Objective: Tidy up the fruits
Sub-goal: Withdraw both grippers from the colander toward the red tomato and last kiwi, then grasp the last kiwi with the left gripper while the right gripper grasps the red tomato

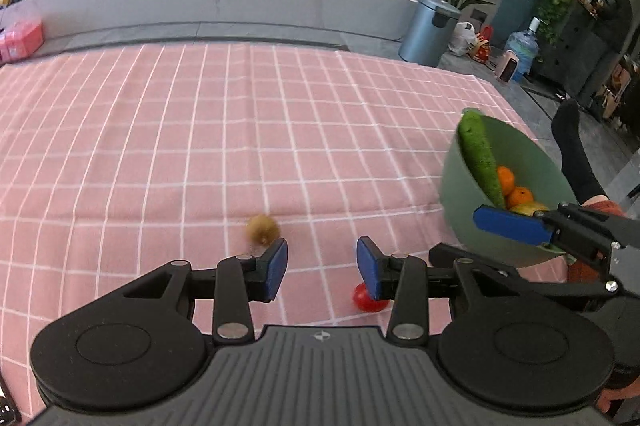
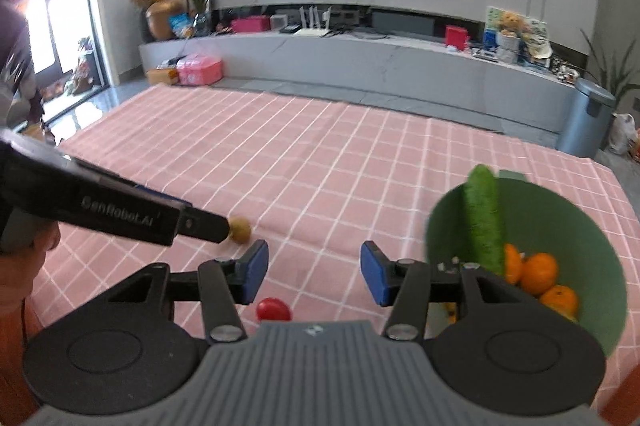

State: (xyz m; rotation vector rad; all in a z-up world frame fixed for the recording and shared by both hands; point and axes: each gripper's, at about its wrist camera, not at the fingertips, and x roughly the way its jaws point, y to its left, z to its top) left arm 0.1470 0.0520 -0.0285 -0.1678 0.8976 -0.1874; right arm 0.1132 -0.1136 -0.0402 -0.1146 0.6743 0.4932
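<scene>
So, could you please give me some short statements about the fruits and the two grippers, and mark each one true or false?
1. The cucumber stands in the green bowl. True.
2. The kiwi is inside the bowl. False: it lies on the pink cloth.
3. The left hand-held gripper is open and holds nothing. True.
4. The red tomato is gripped by the right hand-held gripper. False: it lies on the cloth, and the jaws are open.
5. Oranges are in the bowl. True.
</scene>
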